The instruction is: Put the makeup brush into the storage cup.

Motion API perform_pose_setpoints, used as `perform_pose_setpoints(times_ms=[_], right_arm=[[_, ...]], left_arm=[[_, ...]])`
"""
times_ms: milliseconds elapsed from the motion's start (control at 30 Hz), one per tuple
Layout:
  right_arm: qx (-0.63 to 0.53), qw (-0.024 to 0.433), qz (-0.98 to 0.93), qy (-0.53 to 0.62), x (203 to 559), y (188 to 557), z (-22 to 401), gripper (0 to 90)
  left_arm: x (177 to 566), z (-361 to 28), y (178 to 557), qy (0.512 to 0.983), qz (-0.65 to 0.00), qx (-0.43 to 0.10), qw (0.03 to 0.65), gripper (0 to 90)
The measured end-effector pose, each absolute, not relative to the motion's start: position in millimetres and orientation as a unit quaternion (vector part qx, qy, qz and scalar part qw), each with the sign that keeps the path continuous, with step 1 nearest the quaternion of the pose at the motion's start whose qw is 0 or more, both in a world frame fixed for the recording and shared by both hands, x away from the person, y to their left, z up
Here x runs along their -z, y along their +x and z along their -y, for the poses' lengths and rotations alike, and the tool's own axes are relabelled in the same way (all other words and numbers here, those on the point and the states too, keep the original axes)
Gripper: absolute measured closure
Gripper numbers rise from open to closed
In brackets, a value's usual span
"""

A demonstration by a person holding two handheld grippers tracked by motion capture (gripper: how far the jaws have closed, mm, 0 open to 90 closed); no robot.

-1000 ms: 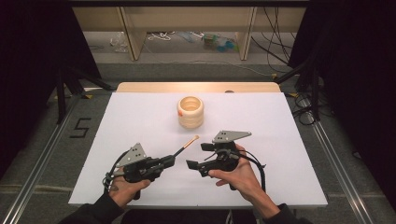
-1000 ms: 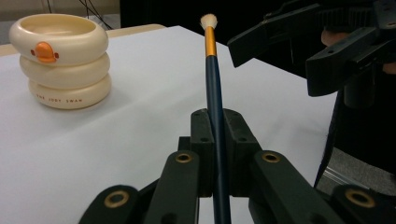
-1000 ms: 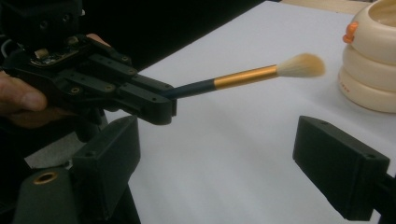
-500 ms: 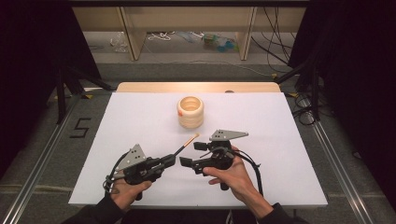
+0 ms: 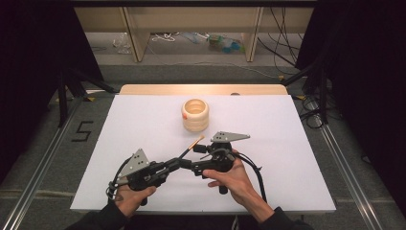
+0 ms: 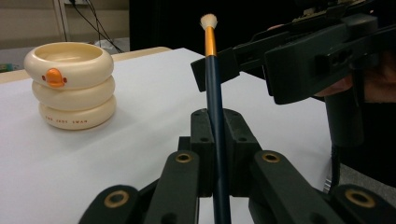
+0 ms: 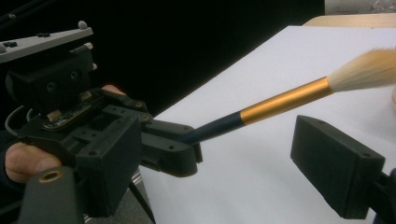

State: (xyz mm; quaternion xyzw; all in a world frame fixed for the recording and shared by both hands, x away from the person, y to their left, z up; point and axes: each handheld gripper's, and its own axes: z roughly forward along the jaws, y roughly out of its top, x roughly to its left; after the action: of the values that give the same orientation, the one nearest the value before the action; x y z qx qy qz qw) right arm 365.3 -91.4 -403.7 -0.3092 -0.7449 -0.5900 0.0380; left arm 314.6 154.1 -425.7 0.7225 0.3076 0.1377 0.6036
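Grip on our left hasn't changed, has it? We see the left gripper (image 6: 218,135) pressed tight on the low end of the slim paintbrush with dark blue handle, gold metal collar and pale bristle tip (image 6: 212,79).

Agreed, and we'd say that hand has kept its place over the last second. The brush sticks up and forward out of the jaws, off the white paper-covered table (image 5: 297,158), with its tip aimed toward the cream pot made of three stacked rings with a small orange beak on its side (image 6: 70,84). The pot stands a little beyond the bristles, well apart from them.

So what moved, as we read it?

The right gripper (image 5: 196,160). A second ago we saw it off to the right of the brush; now it has slid leftward, up against the nose of the left gripper. Its jaws are spread, one on either side of the blue handle, and in the right gripper view the near pad (image 7: 336,172) is clear of the shaft.

Then we take this as a handover just starting?

That's our reading: the brush belongs to the left for now, and the right is lined up to pinch it higher on the handle. We'd want that pinch firm before the left lets go.
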Motion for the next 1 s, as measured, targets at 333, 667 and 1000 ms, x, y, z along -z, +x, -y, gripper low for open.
perform_pose_setpoints(times_ms=[333,667,1000], right_arm=[[0.606,0.053,0.727,-0.317,403.7,369.7,86.6,24.7],[0.619,0.058,0.718,-0.314,405.3,371.9,84.2,36.7],[0.627,0.07,0.706,-0.321,404.8,371.3,83.9,47.4]], left_arm=[[425.0,-154.1,313.8,0.717,-0.307,-0.143,0.609,83.7],[423.1,-153.7,312.5,0.711,-0.303,-0.147,0.617,83.7],[421.8,-154.8,312.6,0.71,-0.3,-0.154,0.618,83.7]])
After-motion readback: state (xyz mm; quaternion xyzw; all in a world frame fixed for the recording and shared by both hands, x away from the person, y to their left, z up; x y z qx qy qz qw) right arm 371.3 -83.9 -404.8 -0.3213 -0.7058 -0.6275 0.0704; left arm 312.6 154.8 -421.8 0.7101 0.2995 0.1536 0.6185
